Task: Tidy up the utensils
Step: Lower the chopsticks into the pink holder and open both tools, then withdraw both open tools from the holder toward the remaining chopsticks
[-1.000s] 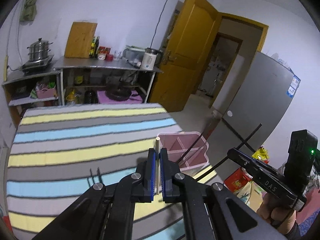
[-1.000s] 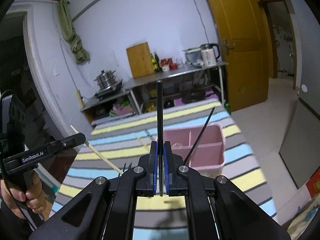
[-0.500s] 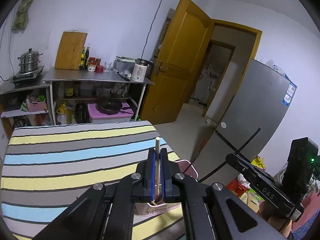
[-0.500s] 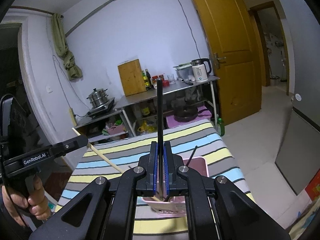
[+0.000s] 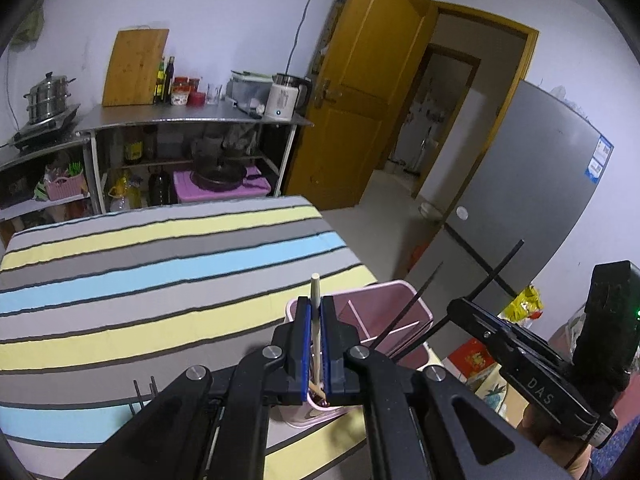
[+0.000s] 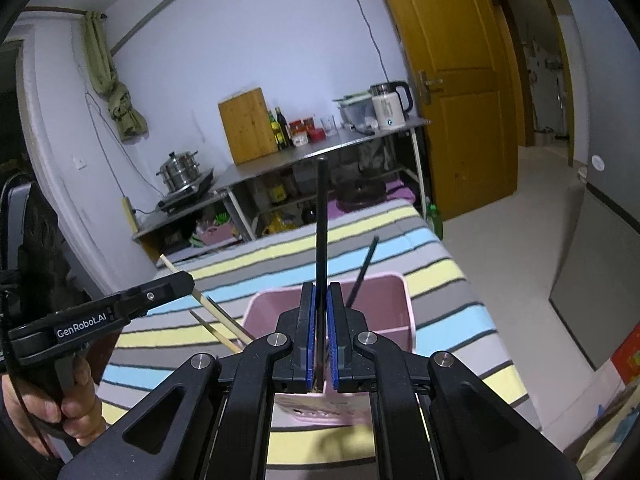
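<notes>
1. Striped cloth in grey, yellow and blue covers the desk (image 5: 160, 264), which stands in a white-walled room with a yellow door (image 5: 368, 80).
2. Just ahead of both tongs, near the desk's right-hand corner, sits a pink utensil bin (image 5: 416, 308) with inner dividers.
3. The left tongs (image 5: 316, 344) are clenched on a pale wooden chopstick (image 5: 315, 292). It stands upright between the blue pads, and its lower end reaches down into the near side of the bin.
4. The right tongs (image 6: 321, 332) are clenched on a black chopstick (image 6: 321, 216). It also stands upright, with its lower end going down towards the bin's near side.
5. A second black chopstick (image 6: 362, 272) leans out of the bin, just right of the right tongs.
6. From the right view, the left tongs appear at the left edge, gripped by a hand (image 6: 52, 412), with the pale chopstick slanting down to the bin.
7. Beyond the desk, a metal shelf (image 5: 192, 120) carries a wooden cutting board (image 5: 134, 66), bottles and a white kettle (image 5: 286, 96).
</notes>
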Demonstrator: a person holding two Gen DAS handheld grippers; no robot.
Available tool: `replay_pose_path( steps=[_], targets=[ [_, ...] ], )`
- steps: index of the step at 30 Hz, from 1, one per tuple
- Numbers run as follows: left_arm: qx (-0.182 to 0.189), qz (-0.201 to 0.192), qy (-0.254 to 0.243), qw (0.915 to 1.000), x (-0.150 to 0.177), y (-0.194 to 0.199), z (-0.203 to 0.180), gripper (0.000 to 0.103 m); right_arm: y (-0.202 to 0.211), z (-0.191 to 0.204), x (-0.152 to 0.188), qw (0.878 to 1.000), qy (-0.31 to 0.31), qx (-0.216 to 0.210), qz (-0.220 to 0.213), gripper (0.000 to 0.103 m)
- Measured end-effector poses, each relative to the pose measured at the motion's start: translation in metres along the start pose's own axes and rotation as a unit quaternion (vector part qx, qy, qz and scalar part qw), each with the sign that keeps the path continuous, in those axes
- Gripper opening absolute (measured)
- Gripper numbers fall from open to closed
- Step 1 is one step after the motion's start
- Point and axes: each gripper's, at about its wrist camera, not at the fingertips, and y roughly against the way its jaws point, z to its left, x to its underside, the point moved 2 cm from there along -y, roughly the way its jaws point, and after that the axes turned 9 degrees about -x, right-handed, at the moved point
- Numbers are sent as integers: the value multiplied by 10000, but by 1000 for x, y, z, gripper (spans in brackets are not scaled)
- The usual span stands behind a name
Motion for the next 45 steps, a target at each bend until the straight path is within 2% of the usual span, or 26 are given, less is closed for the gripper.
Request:
replay_pose_path(
  steps=[10, 15, 17, 18, 26, 45],
  targets=[
    [-39, 170, -127, 9998, 12, -21, -2, 4, -16, -8, 14, 9996, -93, -2, 256, 6],
    [-43, 156, -138, 9998, 15, -17, -3, 6, -20, -9, 20, 9991, -141, 2, 406, 6],
    [-29, 112, -107, 9999, 16, -13, -3, 9, -18, -8, 20, 9991, -144, 28, 406, 10],
    [-16, 88, -94, 9999, 16, -11, -3, 11, -16, -8, 20, 9991, -138, 48, 389, 13],
    [-21, -160, 4, 9999, 17, 17, 8, 13, 2, -8, 19, 9994, -147, 142, 289, 18],
    [-283, -597, 149, 9977, 60, 100, 37, 14, 52, 51, 31, 9990, 420, -116, 114, 18]
  ],
)
